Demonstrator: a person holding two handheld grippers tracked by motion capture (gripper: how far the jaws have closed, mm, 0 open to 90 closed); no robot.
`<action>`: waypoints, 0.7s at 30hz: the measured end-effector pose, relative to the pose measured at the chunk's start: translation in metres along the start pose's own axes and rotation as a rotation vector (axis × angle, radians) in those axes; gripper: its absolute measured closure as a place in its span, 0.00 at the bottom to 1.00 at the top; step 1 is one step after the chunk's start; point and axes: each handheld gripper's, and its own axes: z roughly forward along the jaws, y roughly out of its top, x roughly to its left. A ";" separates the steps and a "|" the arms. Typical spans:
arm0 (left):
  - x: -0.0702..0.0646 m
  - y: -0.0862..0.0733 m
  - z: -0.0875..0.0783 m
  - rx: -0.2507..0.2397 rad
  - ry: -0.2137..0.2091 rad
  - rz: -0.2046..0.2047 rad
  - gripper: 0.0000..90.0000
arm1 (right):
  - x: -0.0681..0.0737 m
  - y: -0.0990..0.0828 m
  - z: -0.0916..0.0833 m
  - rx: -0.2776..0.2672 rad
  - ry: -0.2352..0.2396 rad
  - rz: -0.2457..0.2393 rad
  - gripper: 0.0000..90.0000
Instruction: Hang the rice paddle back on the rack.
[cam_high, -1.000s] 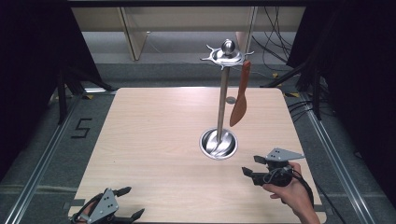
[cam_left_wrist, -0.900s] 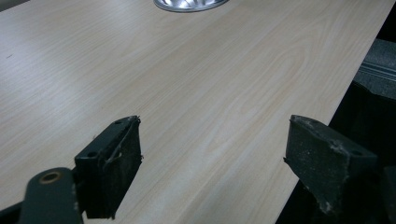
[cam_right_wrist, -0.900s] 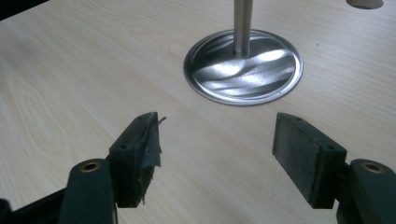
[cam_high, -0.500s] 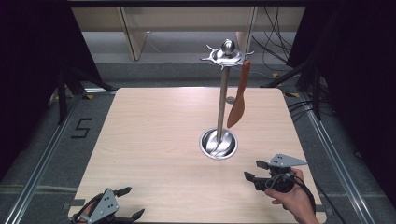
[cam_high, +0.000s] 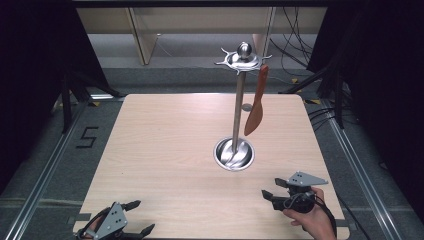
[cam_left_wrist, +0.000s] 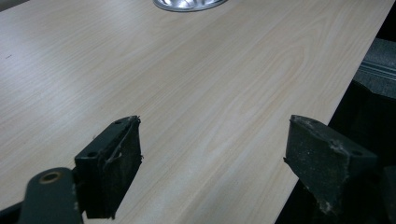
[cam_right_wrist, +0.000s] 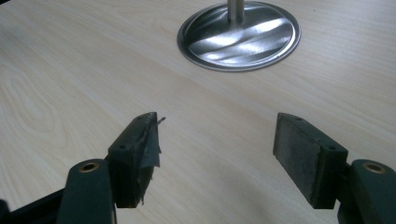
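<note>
Both my claws gape empty: my right gripper (cam_high: 268, 188) near the steel stand (cam_high: 234, 153), my left gripper (cam_high: 141, 219) at the table (cam_high: 165, 150) edge.

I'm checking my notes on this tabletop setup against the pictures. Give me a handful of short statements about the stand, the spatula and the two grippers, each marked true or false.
1. The spatula hangs from the metal stand. True.
2. The right gripper is shut on the spatula. False: its jaws are open and hold nothing.
3. The stand's round base lies ahead of the right gripper's jaws. True.
4. The left gripper is at the table's far edge. False: it is at the near edge.
5. The left gripper's jaws are open. True.
</note>
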 end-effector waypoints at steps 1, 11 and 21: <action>0.000 0.000 0.000 0.000 0.000 0.000 0.20 | 0.000 0.000 0.000 0.000 0.000 0.000 0.36; 0.001 0.000 0.000 0.003 0.004 0.006 0.20 | 0.003 -0.014 -0.003 0.010 -0.005 0.013 0.36; 0.000 0.000 0.000 0.003 -0.001 0.001 0.20 | 0.007 -0.023 -0.007 0.023 -0.014 -0.028 0.35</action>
